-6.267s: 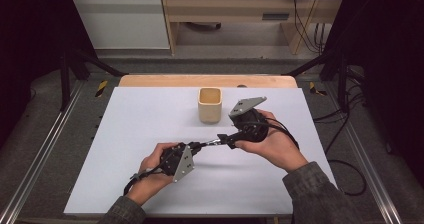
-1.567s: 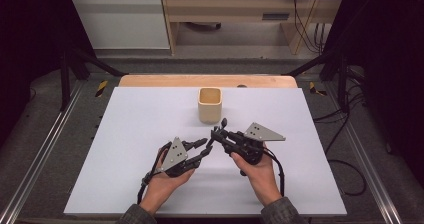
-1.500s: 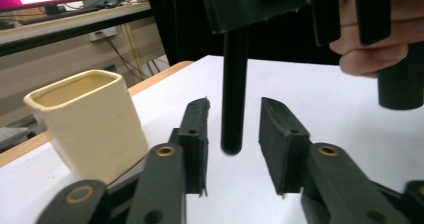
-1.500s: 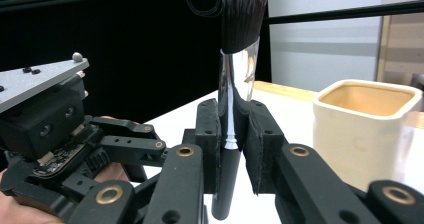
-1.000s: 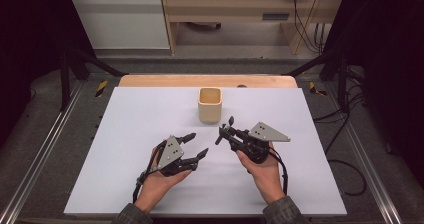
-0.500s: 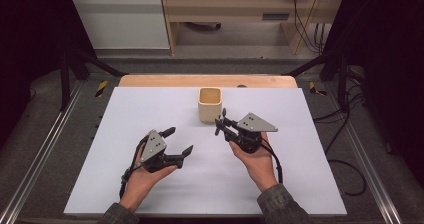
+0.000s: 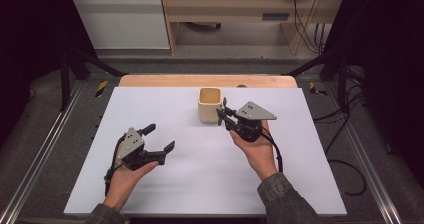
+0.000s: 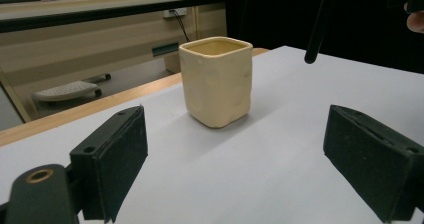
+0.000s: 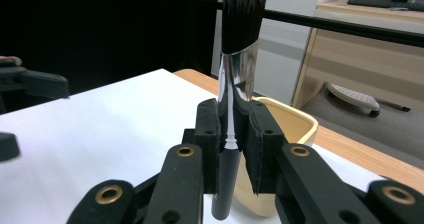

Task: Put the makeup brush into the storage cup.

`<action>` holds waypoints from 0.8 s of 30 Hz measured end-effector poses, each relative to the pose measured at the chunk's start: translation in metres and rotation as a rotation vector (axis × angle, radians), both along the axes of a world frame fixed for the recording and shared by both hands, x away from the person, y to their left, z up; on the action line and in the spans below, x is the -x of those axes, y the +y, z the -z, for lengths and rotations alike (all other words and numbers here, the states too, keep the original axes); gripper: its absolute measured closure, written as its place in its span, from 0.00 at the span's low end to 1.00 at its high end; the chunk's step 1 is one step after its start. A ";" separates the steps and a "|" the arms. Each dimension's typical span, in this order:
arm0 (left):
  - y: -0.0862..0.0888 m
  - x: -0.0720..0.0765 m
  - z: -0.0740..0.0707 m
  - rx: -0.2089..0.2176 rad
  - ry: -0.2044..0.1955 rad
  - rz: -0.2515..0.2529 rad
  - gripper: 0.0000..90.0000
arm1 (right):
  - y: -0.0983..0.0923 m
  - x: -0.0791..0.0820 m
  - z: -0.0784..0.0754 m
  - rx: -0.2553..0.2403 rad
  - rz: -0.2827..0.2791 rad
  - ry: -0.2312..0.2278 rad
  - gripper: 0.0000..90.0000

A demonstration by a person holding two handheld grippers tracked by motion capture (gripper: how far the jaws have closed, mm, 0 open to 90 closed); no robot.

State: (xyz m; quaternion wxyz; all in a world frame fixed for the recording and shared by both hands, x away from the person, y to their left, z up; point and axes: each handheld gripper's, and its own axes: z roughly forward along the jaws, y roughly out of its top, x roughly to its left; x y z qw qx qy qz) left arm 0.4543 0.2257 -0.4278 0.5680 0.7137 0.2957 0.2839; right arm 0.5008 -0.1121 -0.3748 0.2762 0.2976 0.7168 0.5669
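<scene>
We see the right gripper [image 9: 234, 134] clamping the brush [image 9: 235, 84] upright, dark bristles up, silver ferrule, seemingly black handle; left gripper [image 7: 159, 139] has just opened, empty.

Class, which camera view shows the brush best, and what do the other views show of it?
The right gripper view: the brush stands upright and close, dark bristles up, handle clamped in the right tongs. The high view shows it small, beside the cup. The left gripper view catches a dark rod, probably its handle.
</scene>
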 end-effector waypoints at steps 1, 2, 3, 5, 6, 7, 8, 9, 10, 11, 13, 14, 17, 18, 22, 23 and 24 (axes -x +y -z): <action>0.003 0.000 0.000 0.003 -0.004 -0.004 0.11 | -0.001 -0.001 -0.001 0.004 0.000 -0.003 0.87; 0.006 0.000 -0.001 0.007 -0.005 -0.008 0.11 | -0.001 -0.003 -0.001 0.001 -0.001 -0.005 0.87; 0.009 0.000 -0.001 0.011 -0.004 -0.013 0.11 | -0.001 -0.004 -0.002 0.002 -0.002 -0.007 0.87; 0.014 0.001 -0.002 0.009 -0.007 -0.016 0.10 | -0.001 -0.006 -0.003 0.000 0.001 -0.005 0.87; 0.016 0.003 -0.002 0.006 -0.011 -0.015 0.10 | -0.001 -0.008 -0.003 0.000 0.000 -0.001 0.87; 0.018 0.004 -0.002 0.004 -0.013 -0.012 0.10 | -0.001 -0.009 -0.002 0.005 0.001 -0.001 0.87; 0.020 0.006 -0.003 -0.002 -0.016 -0.012 0.10 | -0.001 -0.010 -0.002 0.009 -0.001 0.001 0.87; 0.023 0.008 -0.003 -0.001 -0.016 -0.014 0.10 | 0.000 -0.011 -0.002 0.016 0.001 -0.001 0.87; 0.025 0.009 -0.003 -0.003 -0.014 -0.016 0.10 | 0.000 -0.013 -0.002 0.016 0.003 -0.002 0.87; 0.027 0.011 -0.003 0.000 -0.016 -0.020 0.10 | 0.000 -0.014 -0.002 0.017 0.003 -0.002 0.87; 0.031 0.014 -0.003 0.004 -0.016 -0.025 0.10 | 0.001 -0.016 -0.003 0.015 0.007 -0.008 0.87; 0.033 0.017 -0.002 0.012 -0.018 -0.031 0.10 | 0.002 -0.017 -0.004 0.012 0.010 -0.007 0.87; 0.040 0.020 -0.001 0.022 -0.028 -0.043 0.09 | 0.004 -0.020 -0.006 0.012 0.015 -0.016 0.87; 0.043 0.021 0.000 0.028 -0.034 -0.043 0.09 | 0.004 -0.021 -0.007 0.012 0.015 -0.021 0.87; 0.049 0.023 0.000 0.041 -0.040 -0.046 0.07 | 0.007 -0.025 -0.009 0.024 0.023 -0.028 0.87; 0.050 0.024 0.001 0.045 -0.042 -0.042 0.07 | 0.007 -0.026 -0.009 0.024 0.022 -0.030 0.87; 0.051 0.025 0.001 0.051 -0.043 -0.047 0.07 | 0.007 -0.026 -0.010 0.023 0.023 -0.032 0.87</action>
